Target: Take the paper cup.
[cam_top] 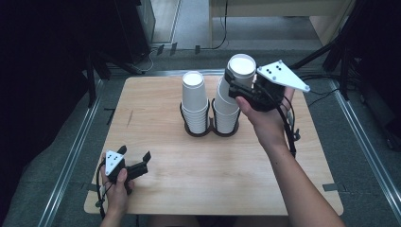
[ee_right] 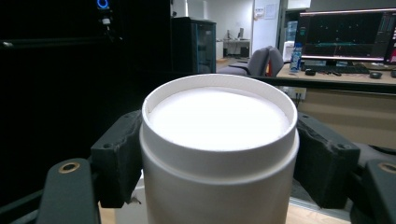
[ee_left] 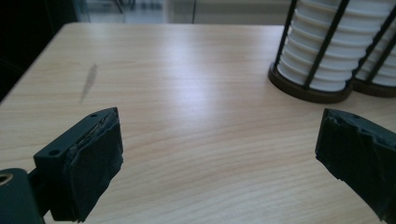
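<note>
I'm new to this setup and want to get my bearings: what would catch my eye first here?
Two tall stacks of white cups stand upside down in a dark twin holder at the table's far middle. The right gripper has its jaws closed on the top cup of the right-hand stack. The left gripper rests open at the near left corner.

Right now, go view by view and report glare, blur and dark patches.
High view: the surroundings are dim, the wooden table evenly lit. Left gripper view: a soft sheen on the wood; the hand-held gripper pads look slightly soft. Right gripper view: the top cup is nearly blown out; the left background is black.
</note>
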Motion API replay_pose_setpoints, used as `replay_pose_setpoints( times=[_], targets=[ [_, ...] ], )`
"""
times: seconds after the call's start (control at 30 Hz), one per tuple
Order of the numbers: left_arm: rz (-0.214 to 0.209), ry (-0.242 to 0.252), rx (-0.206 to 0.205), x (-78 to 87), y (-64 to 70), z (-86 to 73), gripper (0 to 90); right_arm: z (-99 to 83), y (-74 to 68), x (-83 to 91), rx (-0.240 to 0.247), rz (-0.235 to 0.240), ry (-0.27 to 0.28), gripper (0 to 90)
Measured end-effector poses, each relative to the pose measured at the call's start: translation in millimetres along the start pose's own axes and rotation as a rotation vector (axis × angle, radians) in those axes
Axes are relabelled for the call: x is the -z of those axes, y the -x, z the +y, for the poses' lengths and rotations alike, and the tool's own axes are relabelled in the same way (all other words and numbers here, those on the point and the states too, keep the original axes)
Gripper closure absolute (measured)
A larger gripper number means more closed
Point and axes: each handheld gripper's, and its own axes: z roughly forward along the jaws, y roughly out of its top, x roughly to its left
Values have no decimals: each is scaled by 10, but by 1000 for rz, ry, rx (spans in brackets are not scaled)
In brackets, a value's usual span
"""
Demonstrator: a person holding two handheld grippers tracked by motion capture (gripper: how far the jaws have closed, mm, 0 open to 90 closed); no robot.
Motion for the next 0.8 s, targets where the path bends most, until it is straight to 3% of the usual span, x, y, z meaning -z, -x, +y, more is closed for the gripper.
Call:
replay_pose_setpoints(
  times=[0.03, 0.13, 0.33, 0.6, 0.8],
  targets=[
    [-19, 2, 9, -3, 27, 9, 7, -14, 6, 49, -3, 5, 1, 247],
    [-30, 7, -19, -10, 129, 48, 7, -112, 35, 241, -11, 11, -4, 247],
    [-59, 16, -52, -63, 323, 90, 7, -292, 103, 465, -29, 17, -10, 247],
    [-115, 26, -79, -116, 529, 181, 7, -487, 142, 669, -47, 19, -13, 247],
    [-154, 45, -62, -171, 650, 270, 7, -667, 145, 744, -65, 27, -29, 247]
  ],
)
